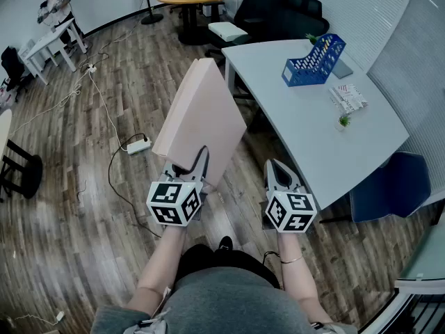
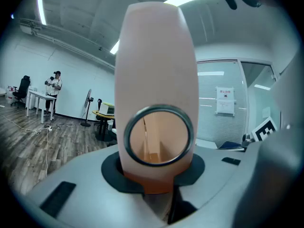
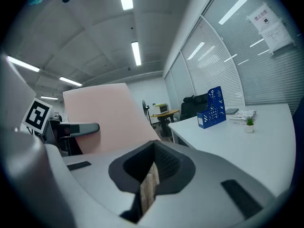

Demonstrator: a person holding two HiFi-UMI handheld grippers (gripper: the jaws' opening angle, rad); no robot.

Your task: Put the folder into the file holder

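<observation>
A large pink folder [image 1: 200,113] is held up in the air over the wooden floor, left of the white table [image 1: 306,134]. My left gripper [image 1: 189,164] is shut on its near lower edge. In the left gripper view the folder's spine [image 2: 159,75] with its round metal finger ring fills the middle, clamped between the jaws. My right gripper [image 1: 279,169] hangs beside it to the right, shut with nothing in it; its pads [image 3: 148,186] meet. The blue file holder [image 1: 314,61] stands on the far part of the table, also visible as the blue file holder [image 3: 212,107] in the right gripper view.
On the table lie a printed booklet [image 1: 348,96] and a tiny potted plant [image 1: 343,120]. Black office chairs [image 1: 278,9] stand behind it and a blue chair [image 1: 389,186] at its near right. A power strip [image 1: 138,145] and cables cross the floor. A person [image 1: 54,5] stands far left.
</observation>
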